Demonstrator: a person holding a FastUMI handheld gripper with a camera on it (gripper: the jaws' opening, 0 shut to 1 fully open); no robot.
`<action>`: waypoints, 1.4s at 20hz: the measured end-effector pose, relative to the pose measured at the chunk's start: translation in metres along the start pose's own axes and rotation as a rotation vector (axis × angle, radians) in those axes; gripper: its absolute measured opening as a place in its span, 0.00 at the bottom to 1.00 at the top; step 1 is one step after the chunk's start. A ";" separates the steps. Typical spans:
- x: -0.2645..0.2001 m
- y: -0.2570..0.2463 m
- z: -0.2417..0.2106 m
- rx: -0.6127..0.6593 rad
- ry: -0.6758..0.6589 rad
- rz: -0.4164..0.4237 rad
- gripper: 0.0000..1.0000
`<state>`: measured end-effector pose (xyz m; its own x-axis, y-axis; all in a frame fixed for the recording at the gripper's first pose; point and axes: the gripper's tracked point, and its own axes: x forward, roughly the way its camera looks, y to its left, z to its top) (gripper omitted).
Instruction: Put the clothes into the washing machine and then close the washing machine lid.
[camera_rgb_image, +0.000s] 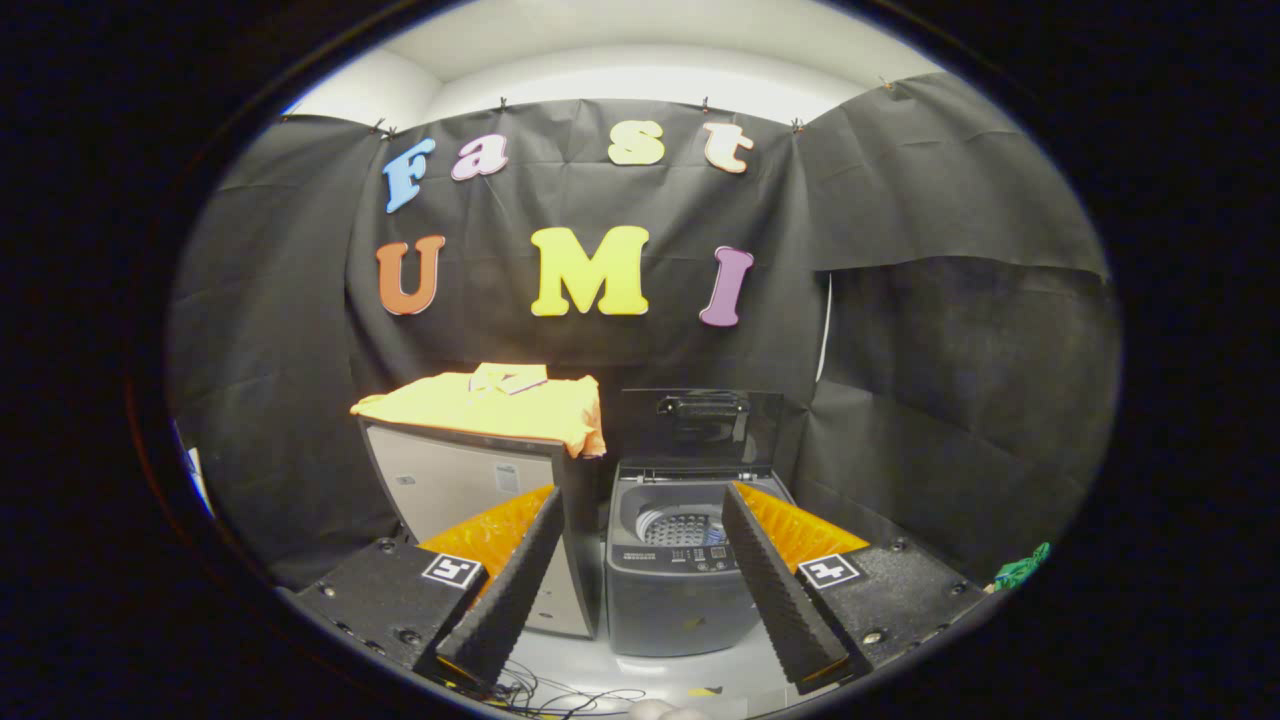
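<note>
A yellow-orange shirt (490, 403) lies spread flat on top of a pale cabinet (455, 480), beyond my left finger. To its right stands a grey top-loading washing machine (672, 590) with its dark lid (705, 425) raised upright at the back, so the perforated drum (682, 527) shows. My gripper (640, 510) is open and holds nothing. It hangs well short of both, and the washer's front shows in the gap between its fingers (515, 580).
Black cloth walls close the booth behind and on both sides. Loose cables (545, 697) lie on the pale floor just below the fingers. A green thing (1020, 568) pokes out low at the right wall.
</note>
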<state>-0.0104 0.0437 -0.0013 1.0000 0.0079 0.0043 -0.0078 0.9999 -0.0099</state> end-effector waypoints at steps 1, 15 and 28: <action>-0.003 0.000 0.001 -0.008 0.000 -0.004 1.00; 0.001 0.002 0.002 0.003 -0.006 0.046 1.00; 0.097 0.096 0.101 0.062 0.017 0.121 1.00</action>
<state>0.0858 0.1416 0.0988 0.9916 0.1289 -0.0098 -0.1282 0.9904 0.0524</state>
